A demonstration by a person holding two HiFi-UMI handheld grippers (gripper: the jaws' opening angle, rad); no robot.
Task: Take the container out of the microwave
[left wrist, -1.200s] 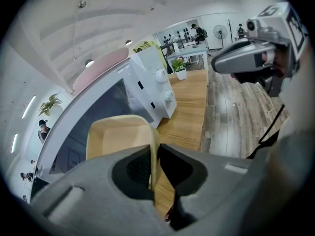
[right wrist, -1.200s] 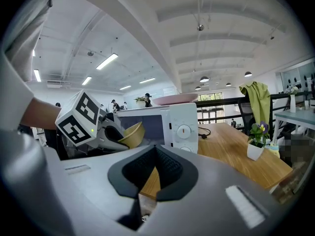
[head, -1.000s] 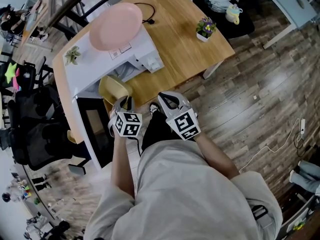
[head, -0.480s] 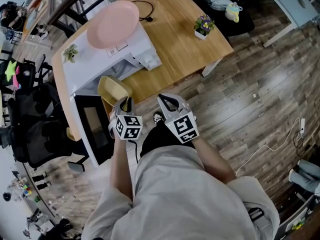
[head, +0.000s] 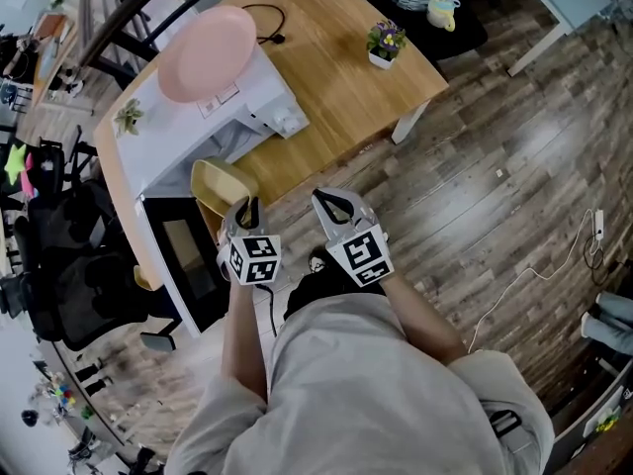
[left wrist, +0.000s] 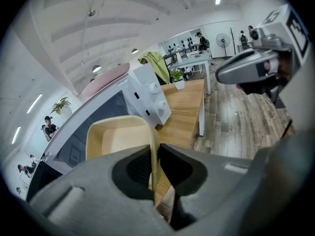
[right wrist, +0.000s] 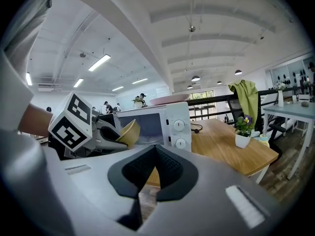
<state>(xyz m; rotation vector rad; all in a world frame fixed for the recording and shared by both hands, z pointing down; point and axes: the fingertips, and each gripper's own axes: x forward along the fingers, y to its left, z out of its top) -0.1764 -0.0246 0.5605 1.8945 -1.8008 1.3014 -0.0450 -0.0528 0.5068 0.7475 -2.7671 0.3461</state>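
Container (head: 219,179), rim clamped in left gripper's (head: 246,210) jaws, has eased clear of the microwave (head: 190,144); removal looks nearly done; right gripper's (head: 333,204) jaws together, empty.

Wooden table (head: 336,87) on plank floor (head: 514,166), carrying white microwave (head: 247,107), potted flowers (head: 384,43) near its corner, black cable (head: 277,36)

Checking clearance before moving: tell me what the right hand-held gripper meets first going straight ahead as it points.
Probably the wooden table, at its near edge just below the white microwave. Depth is unclear, so it could reach the microwave's front instead.
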